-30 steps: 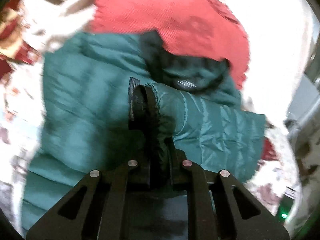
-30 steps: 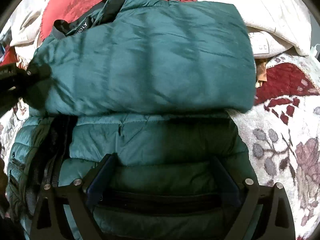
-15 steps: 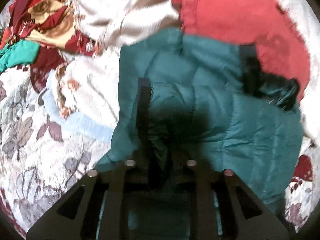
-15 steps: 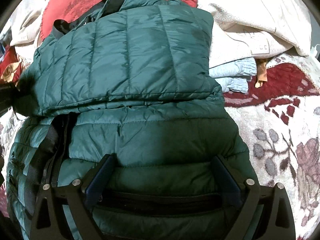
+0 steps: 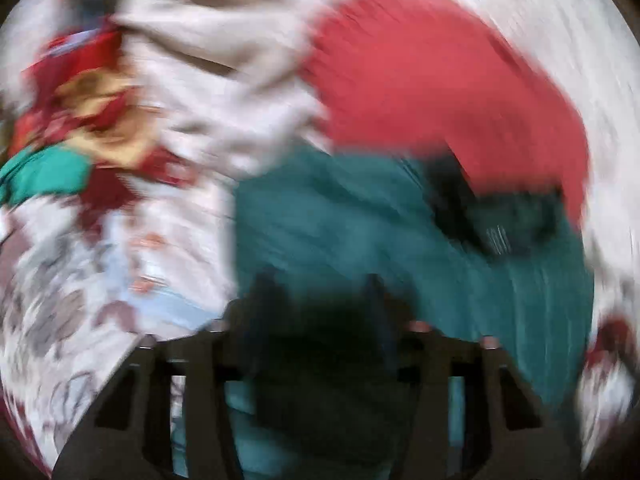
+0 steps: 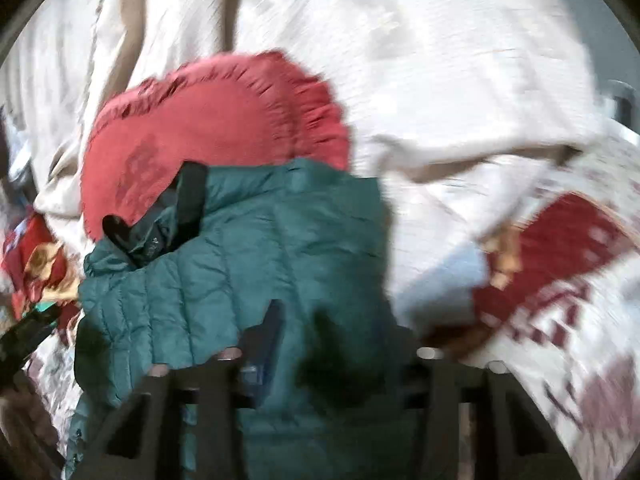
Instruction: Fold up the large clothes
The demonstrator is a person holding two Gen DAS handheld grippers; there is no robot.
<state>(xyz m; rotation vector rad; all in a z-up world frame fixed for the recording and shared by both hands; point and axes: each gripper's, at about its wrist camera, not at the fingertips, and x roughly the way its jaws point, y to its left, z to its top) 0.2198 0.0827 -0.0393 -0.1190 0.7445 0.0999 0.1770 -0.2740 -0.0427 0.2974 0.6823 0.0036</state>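
A: Left gripper (image 5: 316,296) is opening; fingers look apart above the jacket (image 5: 340,216), nothing clamped, blur heavy.

B: Right gripper (image 6: 304,332) is closing, jacket fabric lying between its fingers; grip unconfirmed.

A: Step: likely releasing a sleeve fold. Next needs a firm hem pinch.

B: Jacket is lying on the floral spread (image 6: 580,340), crowding the red cushion (image 6: 216,120) and cream cloth (image 6: 440,80).

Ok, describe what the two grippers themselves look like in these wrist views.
Both look alike. The left gripper is a black frame with triangular cut-outs along its base, small round silver screw heads on top, and two dark, flat, narrow fingers. The right gripper has the same black cut-out frame and silver screws; one of its fingers shows a dark blue face. No cables, markings or sleeves are visible; blur hides finer detail.
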